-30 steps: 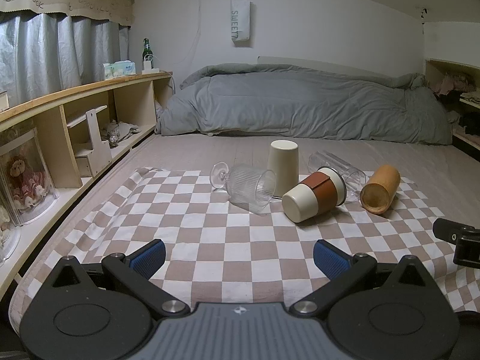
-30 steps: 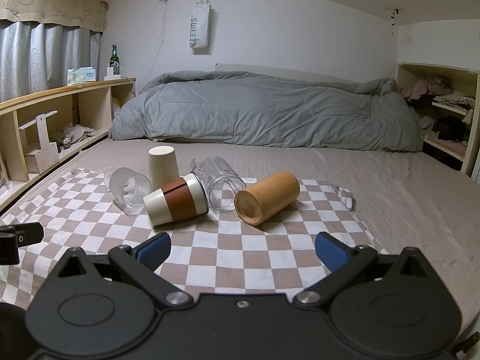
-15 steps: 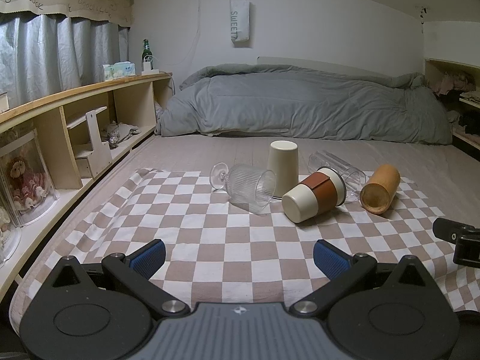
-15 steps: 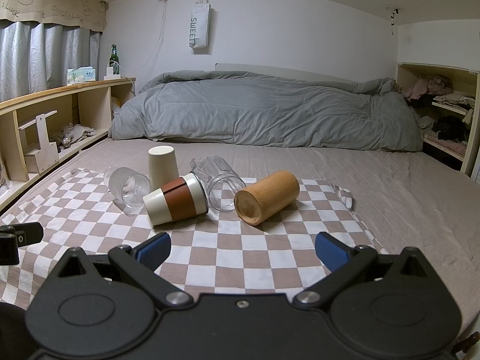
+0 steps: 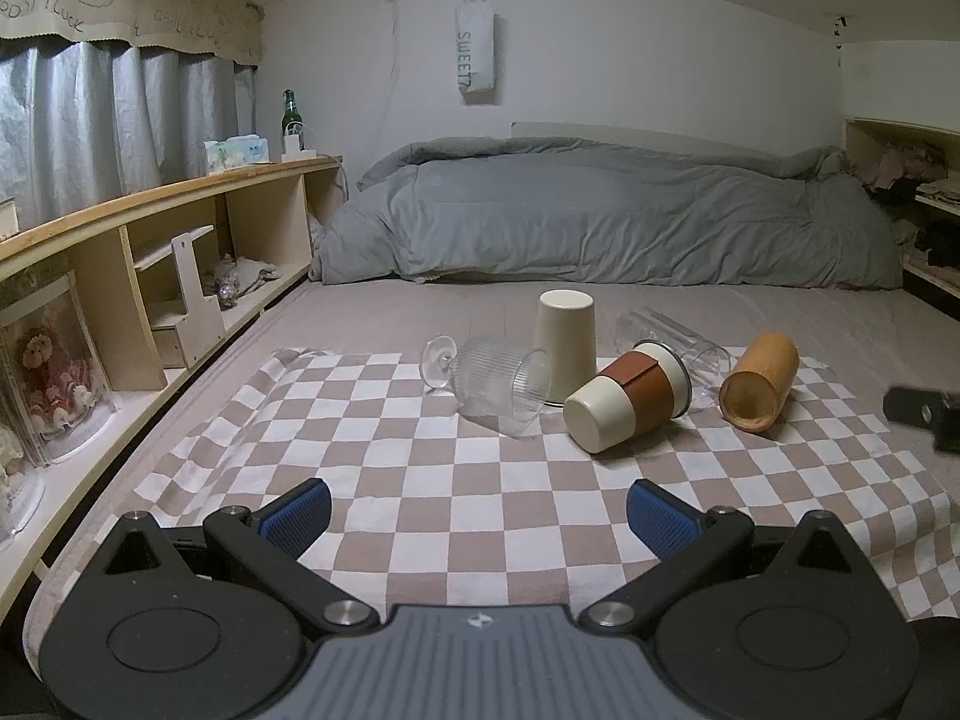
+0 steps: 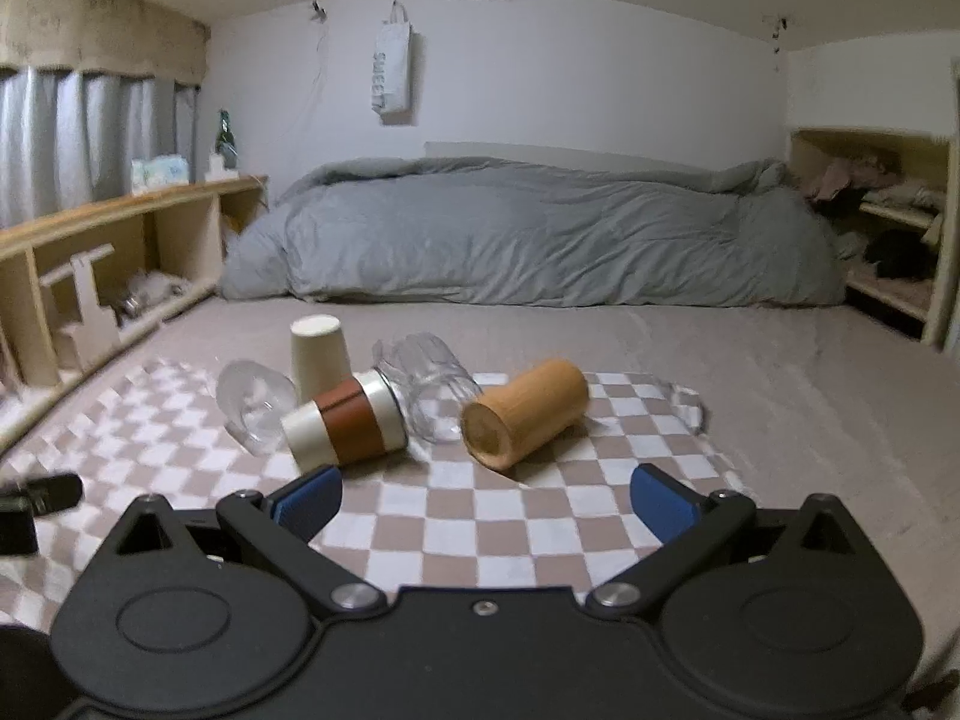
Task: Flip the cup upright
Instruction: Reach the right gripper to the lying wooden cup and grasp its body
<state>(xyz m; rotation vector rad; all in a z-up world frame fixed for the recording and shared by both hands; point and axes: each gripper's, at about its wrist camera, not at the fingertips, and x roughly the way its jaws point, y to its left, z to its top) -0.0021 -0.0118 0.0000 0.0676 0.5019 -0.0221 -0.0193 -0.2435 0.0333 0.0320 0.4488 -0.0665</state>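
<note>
Several cups lie on a checkered cloth (image 5: 456, 492) on the bed. A wooden cup (image 6: 523, 413) (image 5: 759, 381) lies on its side, its round end toward me. A cream cup with a brown sleeve (image 6: 345, 422) (image 5: 627, 395) lies on its side. A ribbed stem glass (image 5: 492, 381) (image 6: 255, 405) and a clear tumbler (image 6: 429, 381) (image 5: 675, 342) also lie down. A cream cup (image 5: 564, 333) (image 6: 320, 351) stands mouth down. My left gripper (image 5: 477, 519) is open and empty. My right gripper (image 6: 486, 501) is open and empty, just short of the wooden cup.
A grey duvet (image 5: 600, 222) lies across the back of the bed. Wooden shelves (image 5: 150, 252) run along the left side. A shelf nook (image 6: 870, 228) is at the right. The right gripper's tip shows at the left wrist view's right edge (image 5: 924, 414).
My right gripper has moved forward toward the cups and its view has tilted up. The left gripper has stayed put. No cup has moved.
</note>
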